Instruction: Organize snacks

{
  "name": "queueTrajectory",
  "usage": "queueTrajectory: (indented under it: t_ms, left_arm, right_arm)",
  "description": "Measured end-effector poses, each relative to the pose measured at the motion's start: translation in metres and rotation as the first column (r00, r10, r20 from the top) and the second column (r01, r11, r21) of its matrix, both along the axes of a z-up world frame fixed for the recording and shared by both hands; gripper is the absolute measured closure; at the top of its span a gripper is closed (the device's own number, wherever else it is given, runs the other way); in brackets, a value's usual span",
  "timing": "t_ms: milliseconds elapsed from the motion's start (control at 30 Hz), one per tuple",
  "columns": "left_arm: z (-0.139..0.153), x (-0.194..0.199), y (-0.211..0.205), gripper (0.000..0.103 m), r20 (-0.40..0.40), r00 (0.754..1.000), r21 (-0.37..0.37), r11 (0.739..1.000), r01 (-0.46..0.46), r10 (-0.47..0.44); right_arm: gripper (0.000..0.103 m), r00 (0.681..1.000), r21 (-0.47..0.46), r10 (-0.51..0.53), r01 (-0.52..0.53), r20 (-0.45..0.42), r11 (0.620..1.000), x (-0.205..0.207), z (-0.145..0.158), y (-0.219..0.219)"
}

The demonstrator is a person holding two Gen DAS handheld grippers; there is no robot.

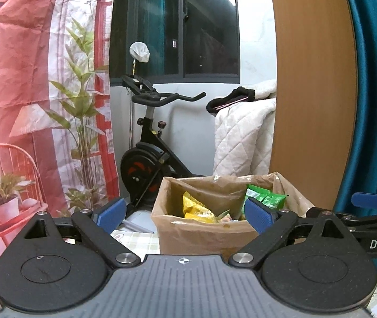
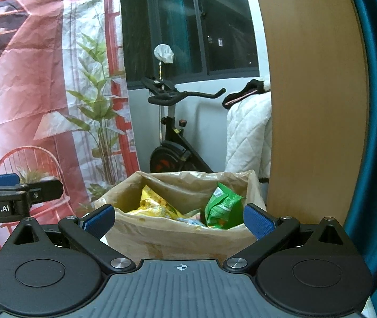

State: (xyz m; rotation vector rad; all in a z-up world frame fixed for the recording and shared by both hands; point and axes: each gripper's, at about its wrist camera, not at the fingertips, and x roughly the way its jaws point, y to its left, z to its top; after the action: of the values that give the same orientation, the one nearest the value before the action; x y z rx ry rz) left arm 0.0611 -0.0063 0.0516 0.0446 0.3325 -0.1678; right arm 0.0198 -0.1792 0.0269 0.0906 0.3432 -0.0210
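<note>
A brown cardboard box [image 1: 204, 234] lined with plastic stands just ahead on the table; it also shows in the right wrist view [image 2: 178, 238]. Inside lie yellow snack packets [image 1: 195, 208] [image 2: 152, 204] and a green snack packet [image 1: 264, 197] [image 2: 221, 208]. My left gripper [image 1: 184, 216] is open and empty, level with the box's near wall. My right gripper [image 2: 179, 220] is open and empty, also in front of the box. The right gripper's blue pad [image 1: 369, 201] shows at the right edge of the left wrist view; the left gripper's arm [image 2: 19, 193] shows at the left of the right wrist view.
A black exercise bike [image 1: 148, 153] stands behind the box by a dark window. A red-and-white printed backdrop [image 1: 29, 92] hangs at left. A wooden panel [image 1: 313, 79] and teal curtain [image 1: 373, 92] rise at right. A white quilt [image 1: 244, 137] hangs behind. The table has a checked cloth [image 1: 138, 242].
</note>
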Motion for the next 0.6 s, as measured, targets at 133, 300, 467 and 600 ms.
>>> queueTrajectory:
  t_ms: [133,300,467,600]
  left_arm:
    - [-0.0005,-0.0023,0.0005,0.006,-0.005,1.000,-0.010,1.000,0.004,-0.004]
    - [-0.0009,-0.0047,0.0009,0.006,-0.008,1.000,-0.016,1.000,0.006,-0.006]
    - [-0.0002,-0.0054,0.0003,0.006,-0.012,1.000,-0.022,1.000,0.005,-0.005]
    - [0.0002,-0.0061,0.0004,0.006,-0.016,1.000,-0.025,1.000,0.001,-0.001]
  right_arm:
    - [0.001,1.000,0.001,0.001,-0.001,-0.001,1.000,-0.0011,0.0000,-0.0011]
    - [0.001,1.000,0.001,0.002,-0.002,-0.002,1.000,-0.0015,0.0001,-0.0017]
    - [0.001,1.000,0.000,0.002,-0.002,0.001,1.000,-0.0019,0.0001,-0.0013]
    - [0.001,1.000,-0.001,0.003,-0.003,0.004,1.000,-0.0041,-0.0006,-0.0011]
